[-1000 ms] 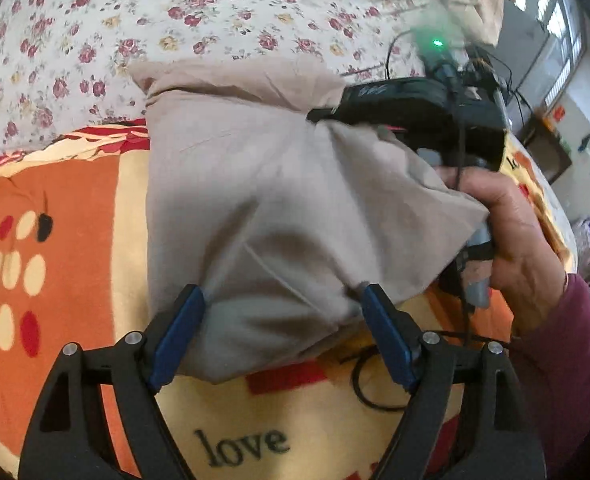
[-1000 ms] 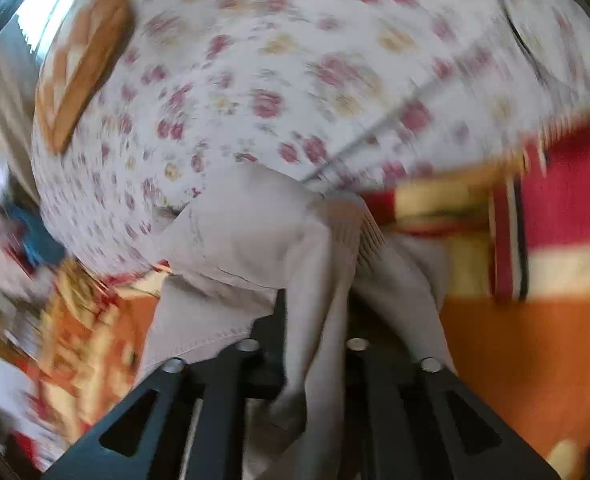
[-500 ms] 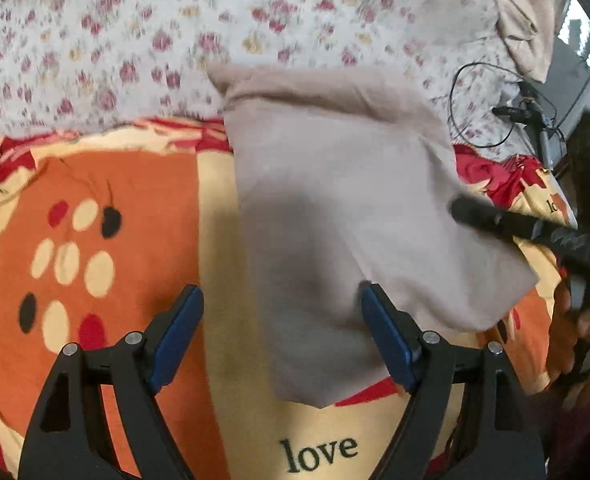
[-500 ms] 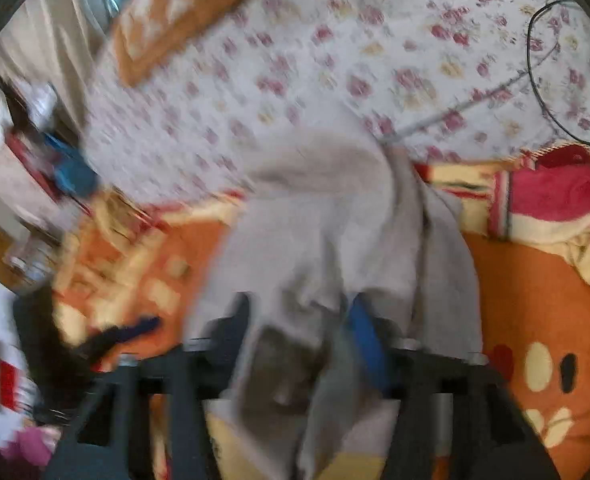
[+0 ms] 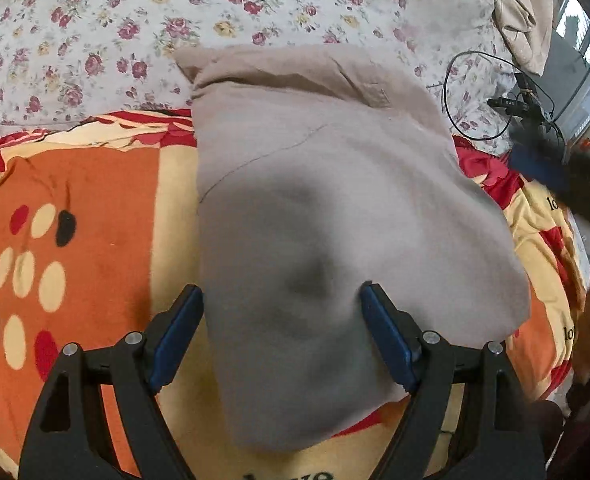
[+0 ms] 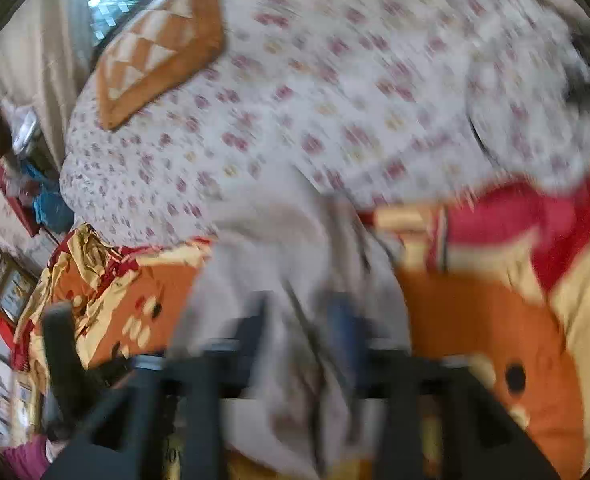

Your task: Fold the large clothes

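Left wrist view: left gripper (image 5: 281, 312) gapes, empty, over folded beige cotton garment (image 5: 335, 200); blurred right gripper (image 6: 303, 320) is opening, seemingly letting go; press flat squarely.

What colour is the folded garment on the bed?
Plain taupe-beige garment, clearest in the left wrist view.
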The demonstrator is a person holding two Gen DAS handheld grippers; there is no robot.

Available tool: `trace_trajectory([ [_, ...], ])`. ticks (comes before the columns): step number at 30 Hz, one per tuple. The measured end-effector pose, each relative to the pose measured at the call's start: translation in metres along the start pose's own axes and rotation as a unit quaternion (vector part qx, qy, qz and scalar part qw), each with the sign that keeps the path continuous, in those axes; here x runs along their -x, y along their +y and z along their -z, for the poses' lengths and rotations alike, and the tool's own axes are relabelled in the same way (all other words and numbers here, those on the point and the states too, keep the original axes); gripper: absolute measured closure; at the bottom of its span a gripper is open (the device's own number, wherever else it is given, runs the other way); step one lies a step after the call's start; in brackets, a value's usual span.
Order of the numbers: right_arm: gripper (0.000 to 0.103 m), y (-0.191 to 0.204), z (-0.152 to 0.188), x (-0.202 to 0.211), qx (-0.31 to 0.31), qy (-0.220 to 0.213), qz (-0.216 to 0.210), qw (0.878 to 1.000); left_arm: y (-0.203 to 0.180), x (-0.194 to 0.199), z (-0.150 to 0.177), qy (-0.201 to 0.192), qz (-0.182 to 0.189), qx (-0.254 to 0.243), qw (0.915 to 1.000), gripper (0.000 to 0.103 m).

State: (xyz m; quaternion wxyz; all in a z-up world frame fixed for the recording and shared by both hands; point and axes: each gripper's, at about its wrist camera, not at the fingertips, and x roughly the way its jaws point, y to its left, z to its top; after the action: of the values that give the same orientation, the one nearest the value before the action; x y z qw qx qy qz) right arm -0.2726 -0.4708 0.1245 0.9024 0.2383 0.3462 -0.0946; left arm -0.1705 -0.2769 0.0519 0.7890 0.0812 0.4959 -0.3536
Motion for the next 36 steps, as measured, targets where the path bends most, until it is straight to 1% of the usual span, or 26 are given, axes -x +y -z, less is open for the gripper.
trace_trajectory([
  [1,0.029,0.009,-0.008,-0.008,0.014,0.000,0.000,1.000,-0.001,-0.001,0.001,0.001,-0.001,0.000,1.0000,0.021],
  [2,0.030,0.020,-0.020,-0.025,0.036,0.005,0.017,0.999,-0.002,-0.002,0.001,0.001,-0.002,-0.001,1.0000,0.021],
  [4,0.030,0.030,-0.036,-0.048,0.064,0.003,0.074,0.995,-0.003,-0.003,0.002,0.003,-0.002,-0.004,1.0000,0.021],
  [5,0.028,0.030,-0.045,-0.066,0.081,0.003,0.116,0.990,-0.003,-0.003,0.003,0.004,-0.001,-0.005,1.0000,0.021],
  [6,0.028,0.028,-0.052,-0.082,0.088,0.011,0.144,0.986,-0.002,-0.003,0.002,0.005,0.000,-0.005,1.0000,0.021],
  [7,0.028,0.022,-0.057,-0.099,0.083,0.028,0.148,0.985,-0.002,-0.003,0.002,0.006,0.001,-0.005,1.0000,0.021],
  [8,0.036,0.013,-0.058,-0.116,0.064,0.057,0.109,0.990,-0.001,-0.004,0.001,0.008,0.003,-0.006,0.9999,0.021],
  [9,0.077,0.007,-0.055,-0.123,0.049,0.069,0.078,0.993,0.000,-0.005,0.000,0.010,0.003,-0.007,0.9999,0.021],
  [10,0.099,-0.001,-0.052,-0.128,0.019,0.076,0.048,0.996,0.000,-0.005,-0.001,0.013,0.005,-0.007,0.9999,0.021],
  [11,0.100,-0.006,-0.050,-0.123,0.005,0.066,0.040,0.997,0.000,-0.006,-0.002,0.015,0.008,-0.008,0.9998,0.021],
  [13,0.101,-0.014,-0.047,-0.113,-0.001,0.037,0.044,0.998,-0.002,-0.009,-0.004,0.016,0.014,-0.009,0.9997,0.020],
  [15,0.103,-0.036,-0.042,-0.112,-0.042,0.022,0.061,0.997,-0.004,-0.013,-0.005,0.018,0.016,-0.009,0.9997,0.020],
  [16,0.103,-0.044,-0.040,-0.115,-0.057,0.023,0.068,0.996,-0.005,-0.016,-0.005,0.019,0.019,-0.007,0.9996,0.020],
  [18,0.102,-0.057,-0.034,-0.133,-0.067,0.046,0.091,0.993,-0.006,-0.017,-0.005,0.017,0.021,-0.005,0.9996,0.020],
  [19,0.102,-0.060,-0.030,-0.141,-0.066,0.061,0.090,0.992,-0.006,-0.016,-0.006,0.017,0.018,-0.007,0.9997,0.020],
  [20,0.101,-0.060,-0.028,-0.142,-0.061,0.062,0.086,0.992,-0.007,-0.016,-0.006,0.018,0.017,-0.010,0.9997,0.020],
  [22,0.094,-0.054,-0.031,-0.127,-0.048,0.046,0.093,0.993,-0.006,-0.016,-0.005,0.017,0.013,-0.010,0.9997,0.020],
  [23,0.084,-0.050,-0.034,-0.115,-0.043,0.037,0.103,0.993,-0.006,-0.017,-0.005,0.018,0.012,-0.010,0.9997,0.020],
  [24,0.080,-0.045,-0.038,-0.101,-0.038,0.029,0.116,0.992,-0.006,-0.017,-0.006,0.019,0.011,-0.008,0.9997,0.020],
  [26,0.078,-0.035,-0.041,-0.079,-0.023,0.016,0.119,0.992,-0.007,-0.015,-0.006,0.020,0.008,-0.007,0.9997,0.020],
  [27,0.073,-0.029,-0.044,-0.071,-0.015,0.009,0.115,0.993,-0.007,-0.015,-0.007,0.020,0.007,-0.006,0.9997,0.020],
  [29,0.063,-0.010,-0.045,-0.055,0.009,-0.003,0.085,0.996,-0.007,-0.011,-0.009,0.022,0.005,-0.005,0.9997,0.020],
  [31,0.061,0.007,-0.042,-0.051,0.031,-0.001,0.055,0.998,-0.004,-0.005,-0.013,0.011,0.000,0.000,0.9999,0.020],
  [33,0.060,0.015,-0.035,-0.060,0.033,0.008,0.037,0.999,0.002,0.005,-0.017,-0.018,-0.006,0.014,0.9997,0.020],
  [34,0.060,0.018,-0.032,-0.069,0.036,0.015,0.038,0.999,0.006,0.010,-0.020,-0.034,-0.011,0.021,0.9992,0.020],
  [36,0.060,0.010,-0.026,-0.086,0.039,0.025,0.070,0.996,0.011,0.009,-0.026,-0.038,-0.021,0.020,0.9989,0.020],
])
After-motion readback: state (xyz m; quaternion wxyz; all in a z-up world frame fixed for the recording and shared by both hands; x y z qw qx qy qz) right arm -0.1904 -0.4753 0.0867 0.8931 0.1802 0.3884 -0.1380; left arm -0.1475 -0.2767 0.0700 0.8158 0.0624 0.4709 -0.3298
